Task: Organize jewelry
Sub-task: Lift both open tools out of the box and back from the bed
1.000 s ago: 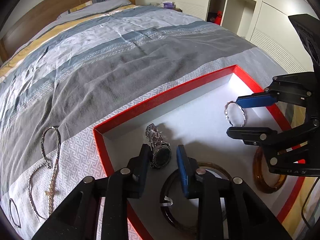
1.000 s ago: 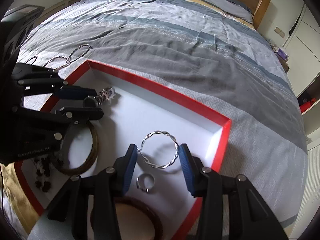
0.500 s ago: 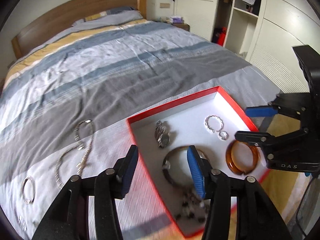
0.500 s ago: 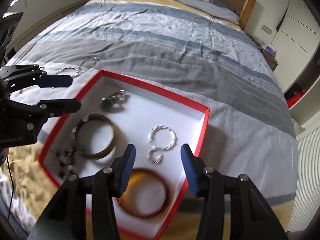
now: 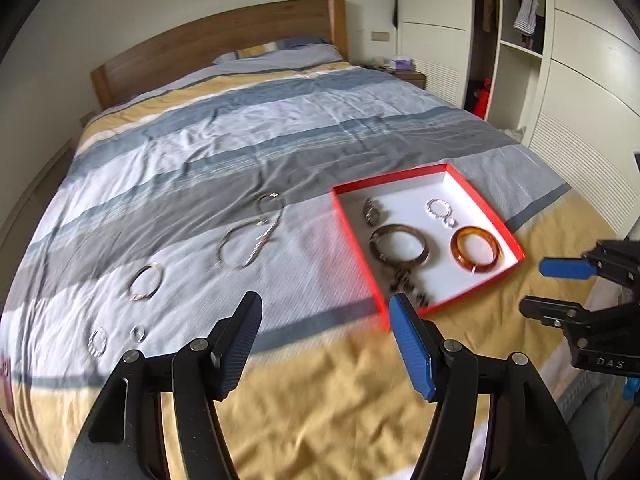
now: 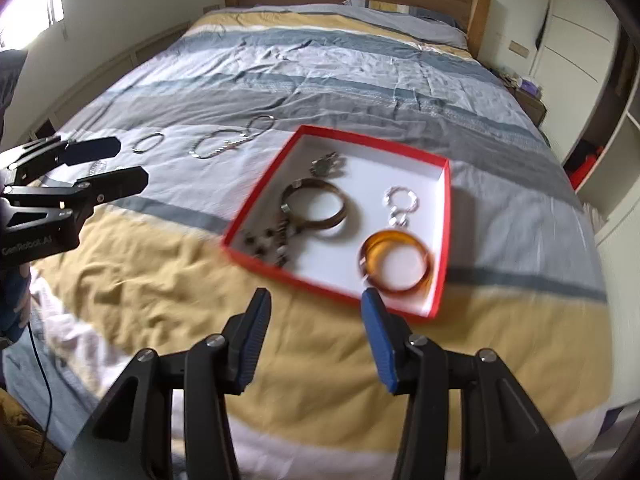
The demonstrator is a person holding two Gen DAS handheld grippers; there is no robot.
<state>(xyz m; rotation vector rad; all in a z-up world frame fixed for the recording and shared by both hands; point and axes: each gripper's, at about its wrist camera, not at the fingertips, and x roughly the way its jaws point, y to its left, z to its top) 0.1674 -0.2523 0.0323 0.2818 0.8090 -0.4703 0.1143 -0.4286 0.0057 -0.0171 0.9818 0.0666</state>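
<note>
A red-rimmed white tray point(image 5: 486, 204) point(image 6: 446, 216) lies on the bed. In it are a watch point(image 5: 370, 212), a dark bangle point(image 5: 399, 245) point(image 6: 314, 208), an amber bangle point(image 5: 476, 249) point(image 6: 396, 262), a twisted silver bracelet point(image 5: 438, 207) point(image 6: 401, 199), a small ring point(image 5: 449, 221) and dark beads point(image 6: 266, 244). Loose on the blanket left of the tray are a necklace point(image 5: 248, 242) point(image 6: 224, 142), a bracelet point(image 5: 145, 282) and small rings point(image 5: 97, 341). My left gripper point(image 5: 324, 344) point(image 6: 106, 162) and right gripper point(image 6: 316, 340) point(image 5: 556, 286) are open and empty, pulled back over the yellow stripe.
The striped blanket point(image 5: 240, 140) covers the whole bed up to a wooden headboard point(image 5: 216, 46). White wardrobes point(image 5: 580, 80) stand along the right side. A nightstand point(image 5: 408, 76) is by the headboard.
Both grippers have drawn back and up from the tray. The twisted bracelet and the watch that sat between the fingers now lie free in the tray. More of the bed shows.
</note>
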